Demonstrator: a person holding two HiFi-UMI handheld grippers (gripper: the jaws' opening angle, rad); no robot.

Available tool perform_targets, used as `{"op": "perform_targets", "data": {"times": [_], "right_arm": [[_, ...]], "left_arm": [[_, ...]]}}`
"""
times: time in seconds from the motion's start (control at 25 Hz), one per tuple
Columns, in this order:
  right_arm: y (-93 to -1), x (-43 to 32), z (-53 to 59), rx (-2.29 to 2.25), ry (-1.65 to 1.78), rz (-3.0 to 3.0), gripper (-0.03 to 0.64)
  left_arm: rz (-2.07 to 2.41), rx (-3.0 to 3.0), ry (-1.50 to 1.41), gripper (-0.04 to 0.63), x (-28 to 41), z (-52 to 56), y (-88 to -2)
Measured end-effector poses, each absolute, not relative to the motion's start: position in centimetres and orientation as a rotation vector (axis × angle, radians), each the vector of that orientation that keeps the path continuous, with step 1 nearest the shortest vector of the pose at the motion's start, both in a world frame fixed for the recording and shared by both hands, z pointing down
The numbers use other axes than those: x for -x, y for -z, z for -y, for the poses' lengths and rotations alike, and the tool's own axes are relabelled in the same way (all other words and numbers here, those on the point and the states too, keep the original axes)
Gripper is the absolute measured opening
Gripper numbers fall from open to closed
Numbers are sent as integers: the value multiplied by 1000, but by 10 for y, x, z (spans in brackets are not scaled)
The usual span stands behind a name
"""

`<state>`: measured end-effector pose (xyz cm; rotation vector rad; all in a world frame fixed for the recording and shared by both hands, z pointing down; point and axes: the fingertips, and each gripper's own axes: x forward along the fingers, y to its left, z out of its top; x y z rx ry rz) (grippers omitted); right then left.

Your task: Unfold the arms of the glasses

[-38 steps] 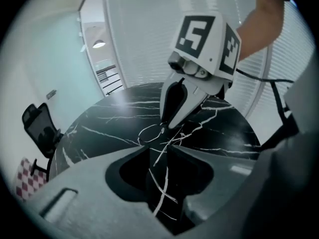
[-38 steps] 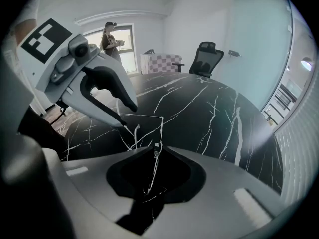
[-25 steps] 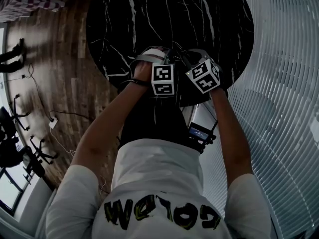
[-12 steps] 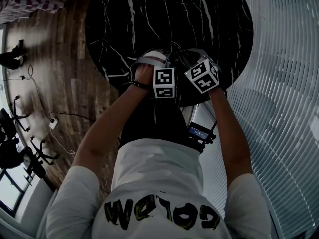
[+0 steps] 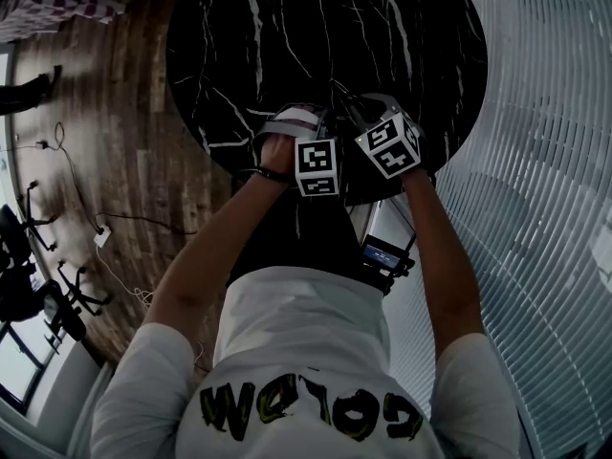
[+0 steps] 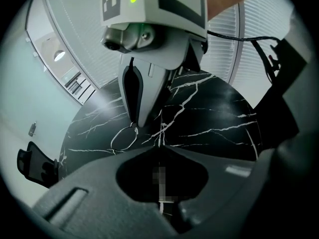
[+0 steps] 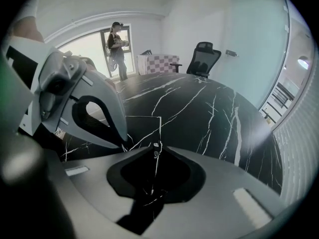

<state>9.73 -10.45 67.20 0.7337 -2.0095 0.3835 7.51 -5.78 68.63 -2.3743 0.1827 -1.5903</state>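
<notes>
Two tools work over the surface (image 5: 363, 27), side by side at its edge nearest the person.

Glasses (image 6: 123, 137): thin wire frame, just above that same edge of the surface. I cannot tell whether they touch it.

Right tool (image 7: 156, 149): jaws have just been closing and are now clenched on the frame, at what looks like the hinge.

Left tool (image 6: 160, 151): jaws have just been closing too and are now pinched fully together on the thin temple arm (image 6: 160, 135), which runs straight into their tips.

Step in hand, by my reading: swing this arm out.

Method:
- Hold the right tool as a fixed anchor over the surface.
- Move only the left tool, in an arc about the hinge.
- Do not pull along the wire.
- Stop at first resistance.

Risk: the wire looks thin and likely springy, so it could slip or bend.
</notes>
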Motion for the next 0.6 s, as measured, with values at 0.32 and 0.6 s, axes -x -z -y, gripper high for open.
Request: {"op": "perform_targets", "data": {"times": [0.32,0.6], "right_arm": [[-671,-96,105,-745,-397,2008,49],[-671,-96,104,-754,-415,2006,49]], "left_arm": [[-236,2417,1608,6,-73,46,-686],[-293,2468,1623,8,-73,35,-684]]}}
